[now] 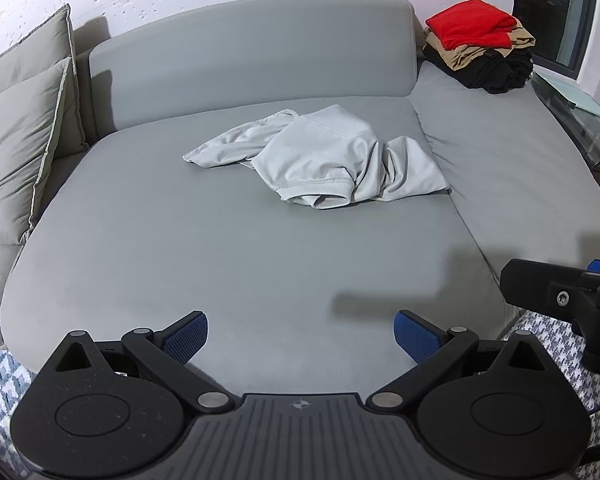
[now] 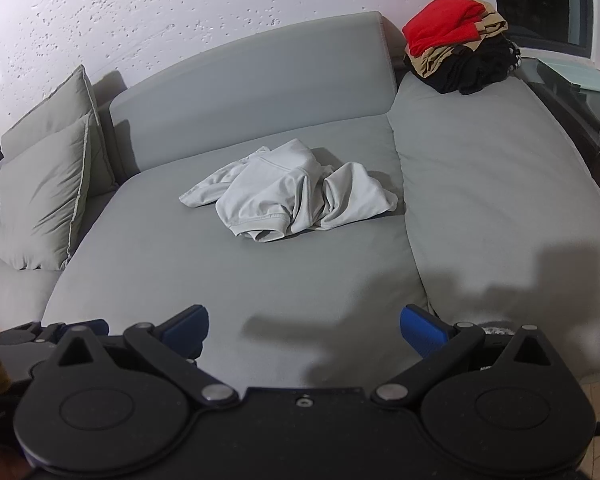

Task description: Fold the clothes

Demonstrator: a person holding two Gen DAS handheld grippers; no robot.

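Item, far left: two grey cushions, the near one cut off by the frame edge; in the right wrist view we cannot make out what stands beyond them.

Item, centre: a pale grey T-shirt, crumpled on the grey sofa seat near the backrest; its bunched folds hide its collar and far sleeve.

Item, far right: a stack of folded clothes, red on top, tan and black beneath, on the right-hand seat cushion; how many pieces it holds we cannot tell.

Item, left gripper: held low over the seat's front edge, blue pads spread wide, nothing between them.

Item, right gripper: level beside it, equally wide apart and empty. We see its body at the left wrist view's right edge, partly cut off.
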